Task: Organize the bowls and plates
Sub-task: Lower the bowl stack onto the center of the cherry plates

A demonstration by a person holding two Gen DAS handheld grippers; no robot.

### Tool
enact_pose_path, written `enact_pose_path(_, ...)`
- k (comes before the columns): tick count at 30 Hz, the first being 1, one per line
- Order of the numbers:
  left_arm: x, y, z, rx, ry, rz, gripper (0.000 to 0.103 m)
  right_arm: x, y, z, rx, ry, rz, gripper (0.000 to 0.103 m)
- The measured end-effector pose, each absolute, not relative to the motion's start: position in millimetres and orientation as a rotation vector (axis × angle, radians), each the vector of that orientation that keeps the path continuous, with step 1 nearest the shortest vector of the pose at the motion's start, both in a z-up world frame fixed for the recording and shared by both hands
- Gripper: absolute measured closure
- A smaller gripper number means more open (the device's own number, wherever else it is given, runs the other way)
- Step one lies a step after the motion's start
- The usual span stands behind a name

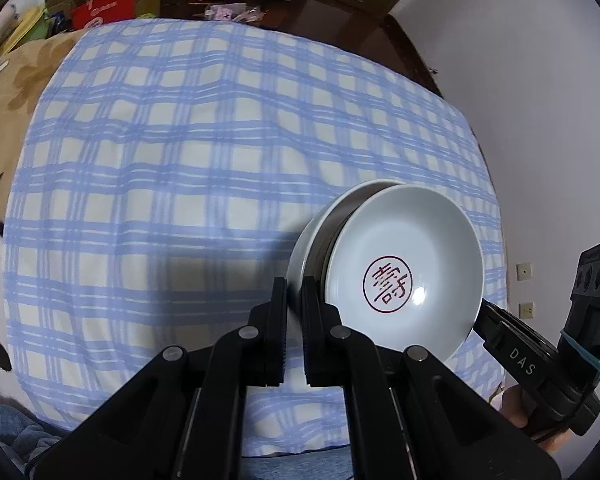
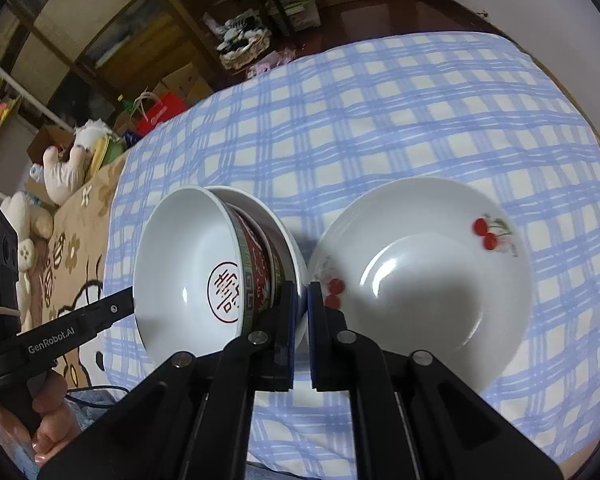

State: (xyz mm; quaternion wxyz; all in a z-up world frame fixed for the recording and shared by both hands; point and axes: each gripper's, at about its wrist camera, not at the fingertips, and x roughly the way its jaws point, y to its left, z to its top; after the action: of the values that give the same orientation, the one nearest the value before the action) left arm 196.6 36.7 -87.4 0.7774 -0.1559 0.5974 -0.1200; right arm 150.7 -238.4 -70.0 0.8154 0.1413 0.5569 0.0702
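Surface: blue-and-white checked cloth (image 1: 180,160) fills most of both views, with a brown flower-print blanket (image 2: 72,248) along its left edge.

Pose: both grippers point steeply down at the cloth. The left gripper (image 1: 295,296) has its jaws nearly together, pinched on a white rim at the left side of the nested stack of white porcelain bowls (image 1: 404,248). The right gripper (image 2: 301,304) is likewise closed on a white rim at the stack's right side. Which bowl each rim belongs to I cannot tell. The stack is tipped up on edge between them, in the lower centre of both views. A hand (image 2: 48,420) wraps the left gripper's handle in the lower left.

Writing: the front bowl carries a red Chinese character in a red circle, and its outside is patterned red and green. "GenRobot.AI" reads on the left gripper, "DAS" on the right.

Edges and room: a white round plate with red cherries (image 2: 420,280) sits just right of the right gripper, its rim at the finger. Open cloth runs upward to the far edge. White wall (image 1: 520,80) is close on the right.
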Motion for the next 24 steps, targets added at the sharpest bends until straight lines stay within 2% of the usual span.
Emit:
enact_pose_path(11,200.4,-18.0,-79.3,-0.292,1.300,-0.323,0.098,138.3,-291.9,-61.7,0.348,1.154,0.083,0.096)
enact_pose_path(24,207.0,-82.6,-109.9,-0.221,1.349,-0.363,0.098,126.2,-348.6,-96.3,0.436,1.192,-0.019,0.096)
